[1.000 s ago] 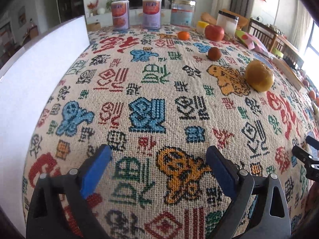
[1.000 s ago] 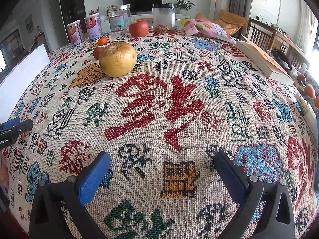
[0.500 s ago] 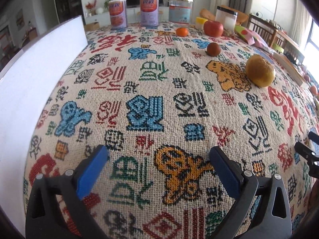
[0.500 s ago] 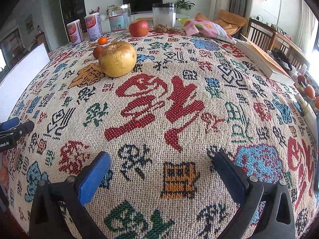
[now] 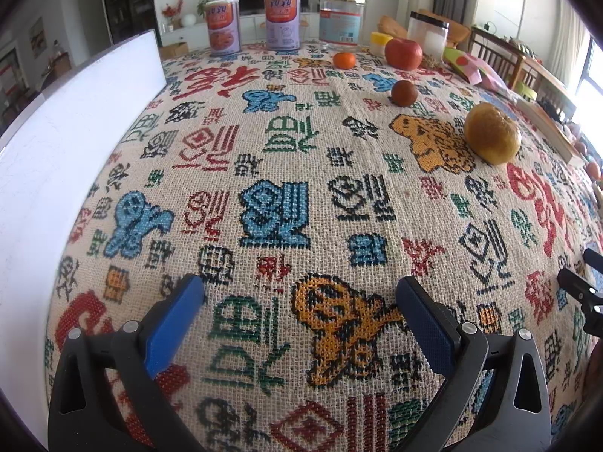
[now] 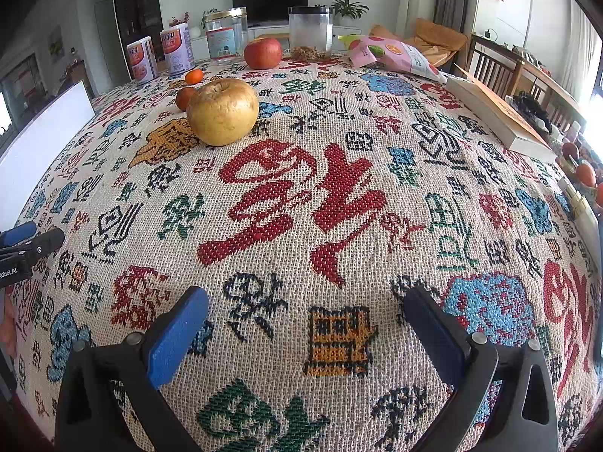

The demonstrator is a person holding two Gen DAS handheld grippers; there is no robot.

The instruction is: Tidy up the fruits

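Both the left gripper [image 5: 299, 301] and right gripper [image 6: 305, 314] hang spread wide and empty over the patterned tablecloth [image 6: 377, 226]. Sorting looks unstarted; the next move is likely a reach to the yellow apple [image 6: 222, 112], upper left, sitting stem-dimple upward, axis roughly vertical.

The left gripper [image 6: 28, 243], at the edge of the right wrist view, carries white lettering ending in "Robot.AI"; its start is cut off. The two cans [image 5: 282, 20] at the desk's far side show large red characters that look like "親親". The woven tablecloth [image 6: 301, 203] is covered in stylised Chinese characters I can't read with confidence.
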